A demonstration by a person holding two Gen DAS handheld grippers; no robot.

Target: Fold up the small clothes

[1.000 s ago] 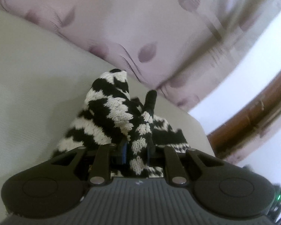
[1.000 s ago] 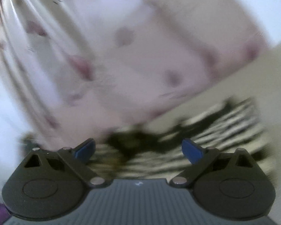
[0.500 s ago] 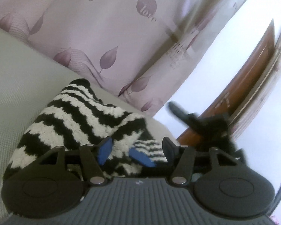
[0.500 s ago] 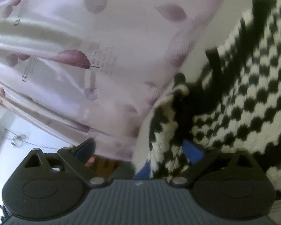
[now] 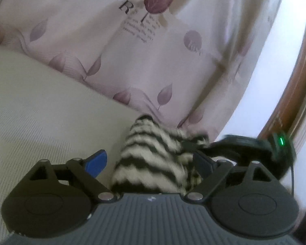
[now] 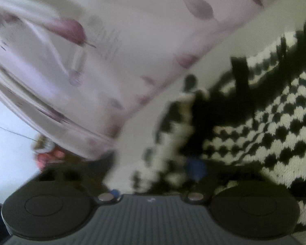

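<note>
Left gripper (image 5: 151, 163): jaws wide and opening. The knit (image 5: 151, 159), striped black and white, lies heaped between the blue pads (image 5: 97, 162); a gap shows at the left pad, and contact at the right pad cannot be told. The knit rests on a beige cover (image 5: 40, 112), near a leaf-print curtain (image 5: 132, 51).

Right gripper (image 6: 173, 173): jaws closing, nearly together, a fold at the knit's edge (image 6: 169, 138) between them. Blur hides whether the pads press it. The rest of the knit spreads to the right. In the left view the right gripper's black body (image 5: 251, 149) sits just right of the heap.
</note>
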